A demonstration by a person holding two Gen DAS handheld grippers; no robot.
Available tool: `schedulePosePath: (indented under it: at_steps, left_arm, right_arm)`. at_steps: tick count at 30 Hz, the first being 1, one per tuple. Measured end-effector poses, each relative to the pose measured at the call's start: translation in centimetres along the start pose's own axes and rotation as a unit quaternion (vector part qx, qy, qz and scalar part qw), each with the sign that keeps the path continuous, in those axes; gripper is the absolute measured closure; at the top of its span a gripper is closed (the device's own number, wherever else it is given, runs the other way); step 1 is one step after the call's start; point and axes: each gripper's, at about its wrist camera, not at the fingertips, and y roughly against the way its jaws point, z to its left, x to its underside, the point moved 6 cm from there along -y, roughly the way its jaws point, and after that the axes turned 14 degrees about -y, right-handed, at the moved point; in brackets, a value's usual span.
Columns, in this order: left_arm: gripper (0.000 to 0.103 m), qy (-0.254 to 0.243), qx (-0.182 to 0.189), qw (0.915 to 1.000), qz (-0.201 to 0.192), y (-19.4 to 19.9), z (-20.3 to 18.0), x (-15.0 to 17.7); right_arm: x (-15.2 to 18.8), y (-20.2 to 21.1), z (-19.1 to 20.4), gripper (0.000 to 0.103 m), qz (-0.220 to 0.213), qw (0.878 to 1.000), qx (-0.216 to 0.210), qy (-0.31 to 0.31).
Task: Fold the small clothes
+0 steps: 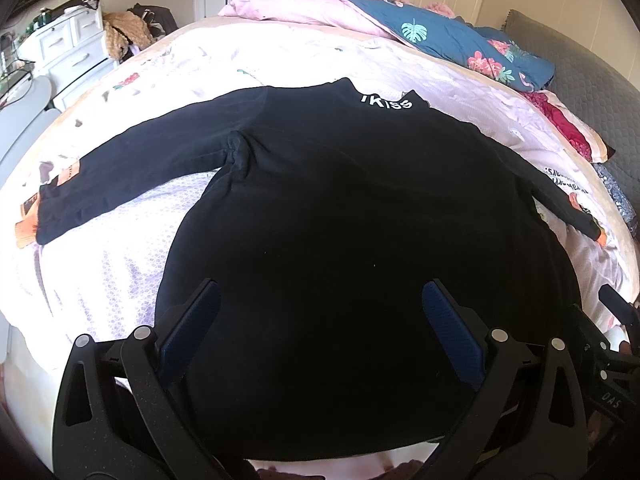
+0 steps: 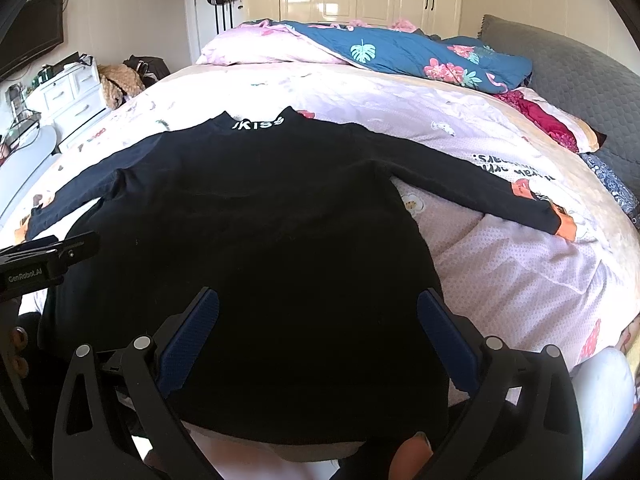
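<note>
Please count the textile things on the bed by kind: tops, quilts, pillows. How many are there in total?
Tops: 1, black top
Quilts: 1, blue quilt
Pillows: 2, pink pillow and red-patterned pillow
Total: 4

A black long-sleeved top (image 2: 256, 216) lies flat on a bed (image 2: 500, 280) with a pale pink patterned cover, both sleeves stretched out to the sides, orange cuffs at the ends. White lettering runs across its collar. The right gripper (image 2: 318, 312) hovers over the hem with its two blue-padded fingers (image 2: 192, 332) spread wide apart. Part of the left gripper (image 2: 48, 256) shows at the left edge. A blue floral quilt (image 2: 420, 56) is bunched at the far end of the bed.
</note>
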Motion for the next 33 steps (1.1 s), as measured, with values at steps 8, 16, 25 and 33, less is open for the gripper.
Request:
schedulePosePath:
  at_steps: [8,16,25,33]
  left_arm:
    - [0.008,-0.001,-0.002,1.0,-0.001,-0.5,0.1,-1.5]
    - [0.008,0.008,-0.003,0.9999,0.009,-1.6,0.2,-2.8]
    - [0.008,0.011,-0.003,0.9999,0.006,-2.0,0.1,-4.9]
    - [0.008,0.017,-0.002,0.9999,0.002,-2.5,0.0,-6.7]
  right_arm:
    - [-2.2,-0.4,0.1,0.004,-0.002,1.0,-0.007,-0.01]
    - [-4.5,-1.2,0.5,0.004,0.001,1.0,-0.01,-0.018]
    - [-7.3,-2.6,0.1,0.004,0.003,0.999,-0.001,-0.034]
    - [-9.4,-3.5,-0.1,0.004,-0.002,0.999,0.01,-0.044]
